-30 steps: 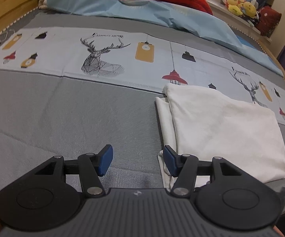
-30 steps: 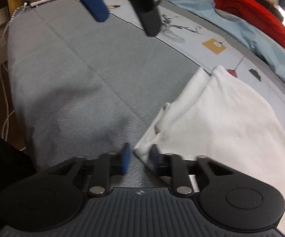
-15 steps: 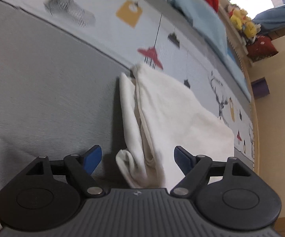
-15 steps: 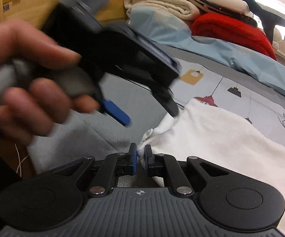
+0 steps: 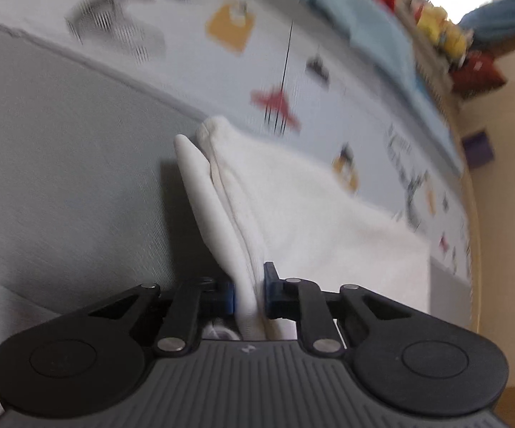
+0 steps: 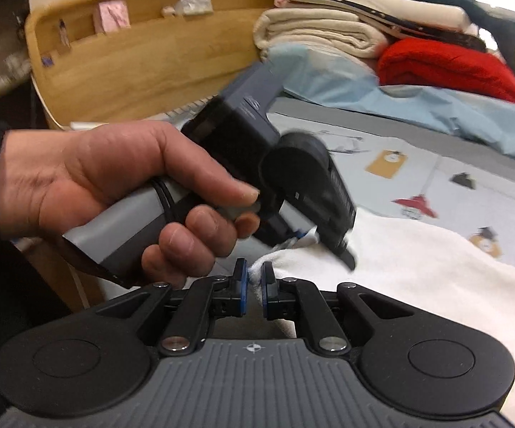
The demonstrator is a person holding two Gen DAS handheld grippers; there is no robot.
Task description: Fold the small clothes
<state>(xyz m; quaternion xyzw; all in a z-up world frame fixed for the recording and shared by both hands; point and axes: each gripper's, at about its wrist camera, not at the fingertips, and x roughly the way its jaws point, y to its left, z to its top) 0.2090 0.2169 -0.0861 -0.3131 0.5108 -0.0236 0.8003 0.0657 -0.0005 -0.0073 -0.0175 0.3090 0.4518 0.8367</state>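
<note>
A white folded garment point(image 5: 310, 207) lies on the bed; it also shows in the right wrist view point(image 6: 435, 278). My left gripper point(image 5: 249, 294) is shut on the garment's layered near edge, with white cloth pinched between the blue pads. In the right wrist view the left gripper point(image 6: 310, 239), held in a hand, bites the same edge. My right gripper point(image 6: 253, 289) is shut on the garment's corner, a white tuft showing between its pads. The edge is lifted a little off the bed.
The bed has a grey cover point(image 5: 61, 178) and a pale blue printed band point(image 5: 257, 71). Folded blankets point(image 6: 328, 32), a red blanket point(image 6: 446, 64) and a light blue quilt point(image 6: 435, 107) sit by the wooden headboard point(image 6: 143, 60). Stuffed toys point(image 5: 442, 35) are at the far right.
My left gripper has closed on the garment's edge; it was open half a second ago. My right gripper closed on the corner earlier and has lifted. Both views have tilted.
</note>
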